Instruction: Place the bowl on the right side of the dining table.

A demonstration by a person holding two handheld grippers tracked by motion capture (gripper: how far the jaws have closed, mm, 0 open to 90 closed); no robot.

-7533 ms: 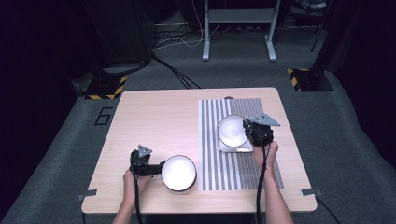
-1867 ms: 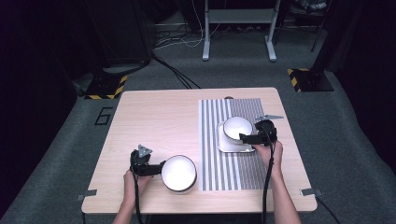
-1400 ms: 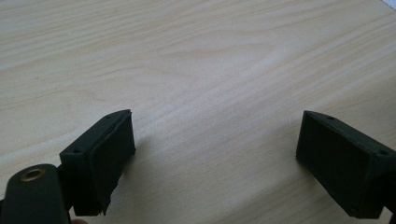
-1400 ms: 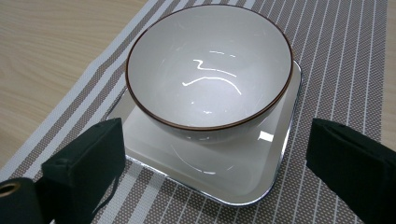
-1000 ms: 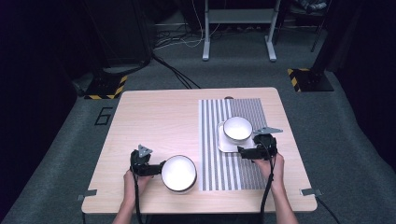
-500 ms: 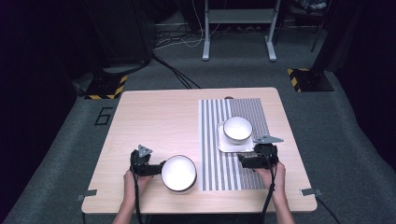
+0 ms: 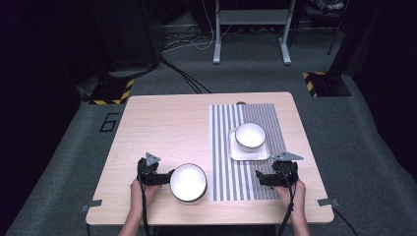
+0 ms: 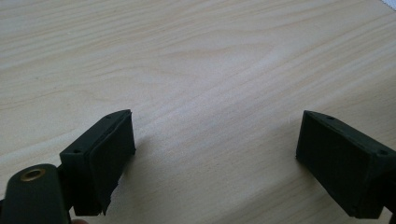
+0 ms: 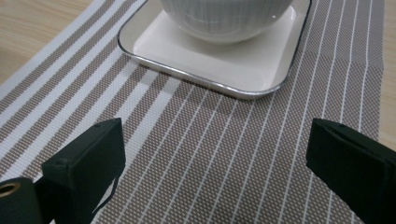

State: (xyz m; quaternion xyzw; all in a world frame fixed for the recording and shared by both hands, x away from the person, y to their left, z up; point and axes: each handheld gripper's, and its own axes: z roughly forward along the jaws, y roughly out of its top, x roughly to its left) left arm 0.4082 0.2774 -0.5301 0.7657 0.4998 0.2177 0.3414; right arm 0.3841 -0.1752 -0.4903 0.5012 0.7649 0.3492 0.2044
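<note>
Both pairs of black fingers stand wide apart and hold nothing: the left gripper [image 8: 215, 158] over the bare light wooden table [image 7: 162, 123], the right gripper [image 9: 219, 172] over the brown-and-white striped woven placemat [image 7: 223, 147]. On that placemat, just ahead of the right gripper, sits a square white plate with a silver rim [image 9: 205, 60] bearing a white ribbed bowl [image 7: 250, 135]. A second, larger white round bowl [image 7: 188, 182] rests on the wood at the mat's near left edge, just beside the left gripper.
</note>
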